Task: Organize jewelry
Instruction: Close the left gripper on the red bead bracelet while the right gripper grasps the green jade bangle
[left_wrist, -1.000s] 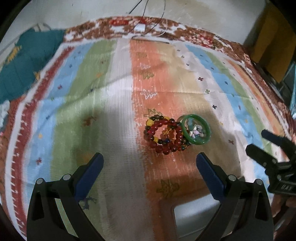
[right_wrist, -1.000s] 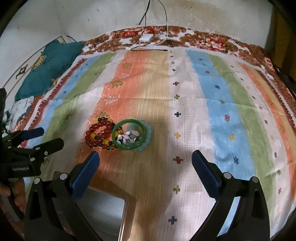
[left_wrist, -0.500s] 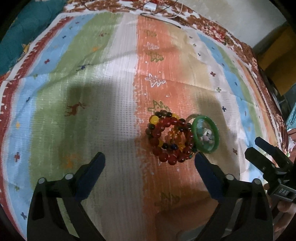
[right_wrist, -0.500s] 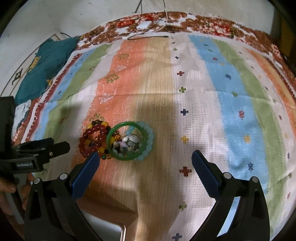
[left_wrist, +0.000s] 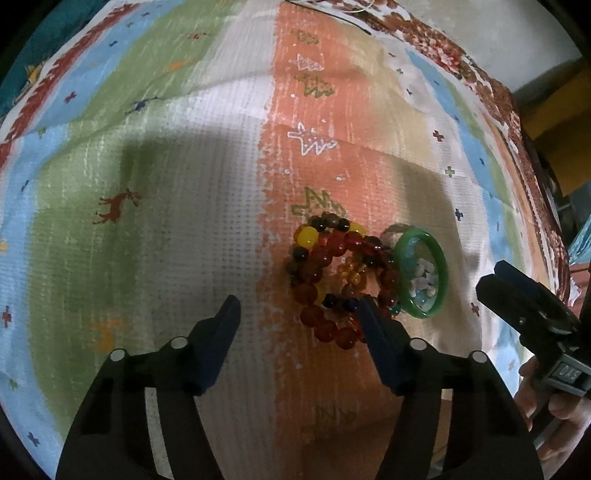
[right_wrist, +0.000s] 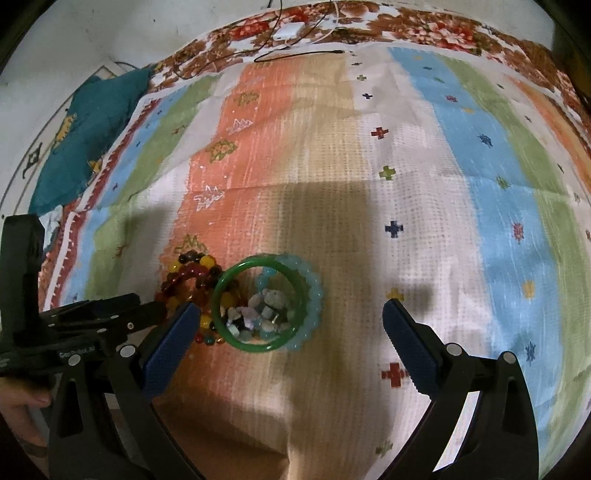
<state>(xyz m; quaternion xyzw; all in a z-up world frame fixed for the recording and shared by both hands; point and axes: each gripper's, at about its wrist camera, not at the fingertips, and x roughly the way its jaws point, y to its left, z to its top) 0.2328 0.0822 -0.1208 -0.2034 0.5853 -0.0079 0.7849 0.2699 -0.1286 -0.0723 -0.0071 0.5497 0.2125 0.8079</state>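
A pile of bracelets lies on the striped cloth. It holds red, amber and yellow bead bracelets (left_wrist: 325, 280) (right_wrist: 188, 280) and a green bangle (left_wrist: 442, 273) (right_wrist: 258, 347). The bangle lies over a pale blue bead bracelet (right_wrist: 314, 295) and rings small pale stones (right_wrist: 258, 314). My left gripper (left_wrist: 297, 302) hangs just above the red beads with its jaws closing. Part of the beads lies between its fingers, and its right finger overlaps the pile's edge; no pad presses. My right gripper (right_wrist: 291, 308) is wide, its jaws starting to close. The bangle sits between its fingers, untouched.
The striped cloth (right_wrist: 443, 184) covers a bed. A teal cushion (right_wrist: 96, 122) lies at the far left, and a white charger with cables (right_wrist: 290, 31) is at the far edge. A person's hand (left_wrist: 554, 406) (right_wrist: 22, 410) holds each gripper, close on either side of the pile.
Both grippers have come down and closer to the bracelet pile, which now looms larger. The left jaws have narrowed a good deal. The jewelry has not moved.
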